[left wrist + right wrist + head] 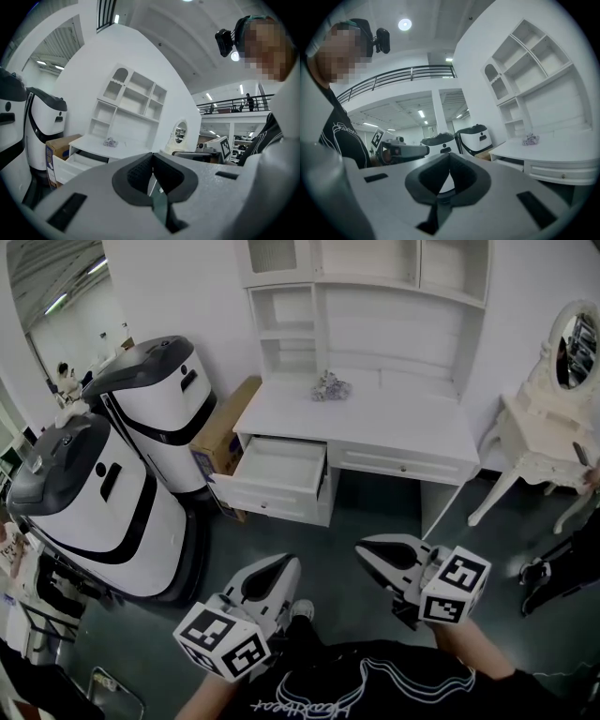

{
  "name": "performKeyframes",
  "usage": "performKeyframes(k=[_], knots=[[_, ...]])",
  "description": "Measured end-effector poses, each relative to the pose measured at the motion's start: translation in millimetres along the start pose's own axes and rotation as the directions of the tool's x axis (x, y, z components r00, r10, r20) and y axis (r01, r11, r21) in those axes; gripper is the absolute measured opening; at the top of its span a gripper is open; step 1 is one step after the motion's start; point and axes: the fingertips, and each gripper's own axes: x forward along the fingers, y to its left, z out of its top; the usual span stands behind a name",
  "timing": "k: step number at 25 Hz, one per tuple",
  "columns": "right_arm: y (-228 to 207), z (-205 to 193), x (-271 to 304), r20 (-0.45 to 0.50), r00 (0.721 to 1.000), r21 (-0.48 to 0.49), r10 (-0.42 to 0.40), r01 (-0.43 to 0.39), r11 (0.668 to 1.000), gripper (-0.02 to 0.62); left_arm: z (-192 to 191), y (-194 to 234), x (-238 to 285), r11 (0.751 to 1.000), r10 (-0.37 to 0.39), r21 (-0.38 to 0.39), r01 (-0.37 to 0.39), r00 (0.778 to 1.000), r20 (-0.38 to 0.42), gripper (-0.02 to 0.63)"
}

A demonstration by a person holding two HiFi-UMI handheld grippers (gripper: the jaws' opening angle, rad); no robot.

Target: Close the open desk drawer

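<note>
The person stands back from the white bench (375,423) with its tall shelf unit, and nothing has touched the work yet. The white rectangular drawer (274,506), the left of 2 under the bench top, is pulled well out. It is bare inside, with its front panel facing the person. Its neighbour on the right sits flush.

The grey left tongs (287,564) with their marker cube are held low, close to the body. In the left gripper view the dark pads meet at the tip, pressed together on nothing. The grey right tongs (367,551) are the same: pads together, nothing between them. Both are well apart from the drawer.

To do this well, I'd say the tongs can stay pressed together, because 1 blunt tip makes a fine pusher. The left tongs look better lined up with the panel. The move is to step in, set the tip on the middle of the front panel and push straight along the runners. An off-centre shove could skew the drawer and jam it.

The brown cardboard box (225,427) leans just beside the drawer's left side, so the approach wants to come from the front and not from that flank. Ease off as the panel nears level with the right drawer. A slam might jolt the small crumpled grey object (330,386) on the bench top.
</note>
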Motion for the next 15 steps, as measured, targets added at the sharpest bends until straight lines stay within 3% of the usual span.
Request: performKeyframes(k=[15], knots=[[-104,-2,109,-0.080,0.995,0.106,-0.059,0.067,0.992,0.006,1,166,94,0.998,0.000,-0.070,-0.009,0.992,-0.127,0.005]])
